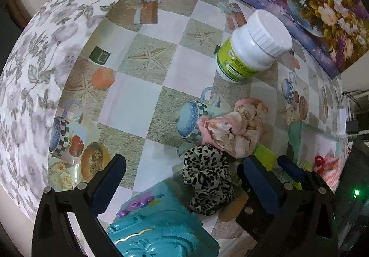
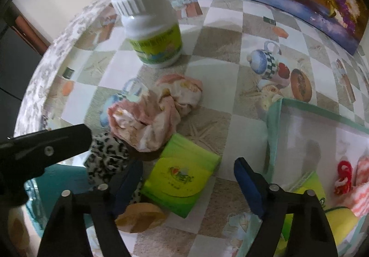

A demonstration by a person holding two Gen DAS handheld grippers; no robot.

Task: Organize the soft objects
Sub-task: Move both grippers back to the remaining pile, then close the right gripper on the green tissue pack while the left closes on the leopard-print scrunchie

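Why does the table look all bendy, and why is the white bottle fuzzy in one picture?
Both wrist views use a fisheye lens, so the table edge curves like a bowl. In the right wrist view the white bottle looks smeared by blur; in the left wrist view the same bottle is sharp. The dark corners are the lens rim.

Crumpled pink scrunchie (image 2: 156, 109) touching leopard scrunchie (image 1: 207, 178)

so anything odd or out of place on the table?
Only the white pill bottle: a hard container standing among the soft items, behind the pink scrunchie and leopard scrunchie. Nothing spilled or damaged.
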